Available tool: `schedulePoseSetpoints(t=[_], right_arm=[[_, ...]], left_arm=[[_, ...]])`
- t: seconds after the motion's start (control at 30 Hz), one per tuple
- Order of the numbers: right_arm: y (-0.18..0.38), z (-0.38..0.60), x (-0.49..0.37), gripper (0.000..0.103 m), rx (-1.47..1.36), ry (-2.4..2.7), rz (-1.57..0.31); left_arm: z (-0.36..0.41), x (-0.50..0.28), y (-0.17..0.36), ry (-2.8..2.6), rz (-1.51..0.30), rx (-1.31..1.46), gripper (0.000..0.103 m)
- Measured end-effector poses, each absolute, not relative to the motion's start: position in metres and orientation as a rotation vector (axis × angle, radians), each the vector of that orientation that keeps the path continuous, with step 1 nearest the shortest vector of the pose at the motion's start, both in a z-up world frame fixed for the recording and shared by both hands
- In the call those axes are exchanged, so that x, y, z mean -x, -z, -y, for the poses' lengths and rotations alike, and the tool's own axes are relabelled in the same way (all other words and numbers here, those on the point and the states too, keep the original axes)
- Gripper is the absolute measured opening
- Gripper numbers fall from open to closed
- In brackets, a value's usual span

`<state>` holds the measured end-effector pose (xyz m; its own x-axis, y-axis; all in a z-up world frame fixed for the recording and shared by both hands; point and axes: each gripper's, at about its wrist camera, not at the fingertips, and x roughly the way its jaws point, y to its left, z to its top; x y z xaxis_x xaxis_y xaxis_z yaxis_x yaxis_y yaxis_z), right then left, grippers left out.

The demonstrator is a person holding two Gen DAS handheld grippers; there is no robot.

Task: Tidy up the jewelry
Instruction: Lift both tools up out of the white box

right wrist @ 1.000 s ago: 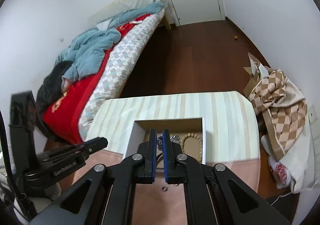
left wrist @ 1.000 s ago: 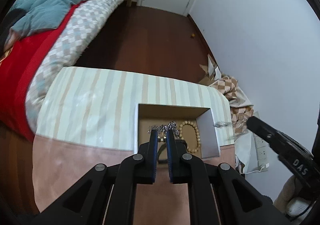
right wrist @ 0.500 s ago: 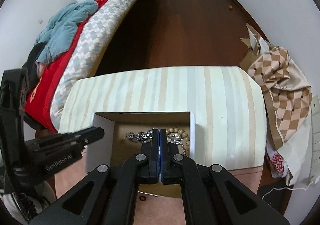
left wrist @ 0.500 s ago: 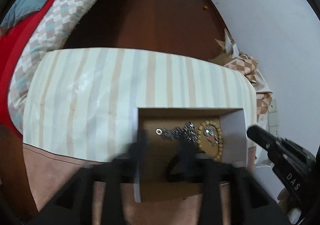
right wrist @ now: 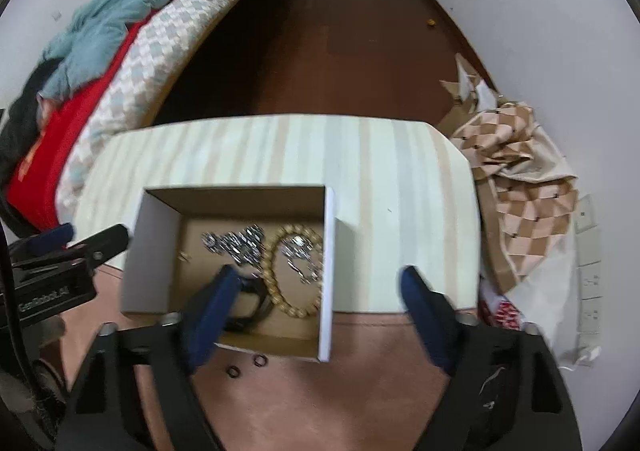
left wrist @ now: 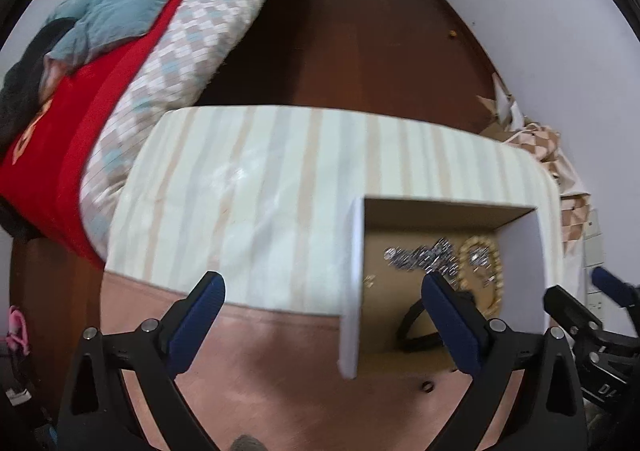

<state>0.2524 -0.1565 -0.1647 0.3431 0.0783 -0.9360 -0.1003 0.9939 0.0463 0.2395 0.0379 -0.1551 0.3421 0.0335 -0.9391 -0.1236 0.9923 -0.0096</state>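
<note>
An open white cardboard box (right wrist: 329,271) (left wrist: 352,291) stands at the near edge of a striped table (right wrist: 360,155). Inside lie a silver chain (right wrist: 236,241) (left wrist: 424,257), a tan bead bracelet (right wrist: 280,291) (left wrist: 496,271), a second silver piece (right wrist: 298,251) inside the bracelet loop, and a black ring-shaped band (right wrist: 256,307) (left wrist: 412,327). Two small dark rings (right wrist: 246,367) lie on the pink surface in front of the box. My left gripper (left wrist: 320,315) is open and empty, straddling the box's left wall. My right gripper (right wrist: 316,303) is open and empty above the box's right wall.
A bed with a red cover and blue blanket (right wrist: 100,31) stands to the left. Dark wooden floor (right wrist: 340,31) lies beyond the table. A checked cloth pile with cardboard (right wrist: 516,163) sits at the right by the white wall.
Both grippers have opened wide from shut or nearly shut. The left gripper has shifted left of the box, and both views now look down closer on the box.
</note>
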Motion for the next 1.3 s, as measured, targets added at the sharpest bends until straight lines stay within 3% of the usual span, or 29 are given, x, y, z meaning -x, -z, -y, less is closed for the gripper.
schedulePoseSetpoints(t=[0.27,1.0,1.3], right_arm=[[0.169,0.155,-0.227,0.098,0.062,-0.057,-1.216],[0.05,0.176,-0.131,0.098,0.006,0.012,-0.953],[0.039,0.18,-0.113,0.098,-0.035,0.003,-0.917]], left_arm=[[-0.038,-0.208,0.159,-0.159,-1.208,0.05,0.101],[-0.008,-0.124,0.05,-0.099,-0.967,0.037,0.101],[-0.007,-0.11,0.043,-0.126,-0.951,0.044,0.101]])
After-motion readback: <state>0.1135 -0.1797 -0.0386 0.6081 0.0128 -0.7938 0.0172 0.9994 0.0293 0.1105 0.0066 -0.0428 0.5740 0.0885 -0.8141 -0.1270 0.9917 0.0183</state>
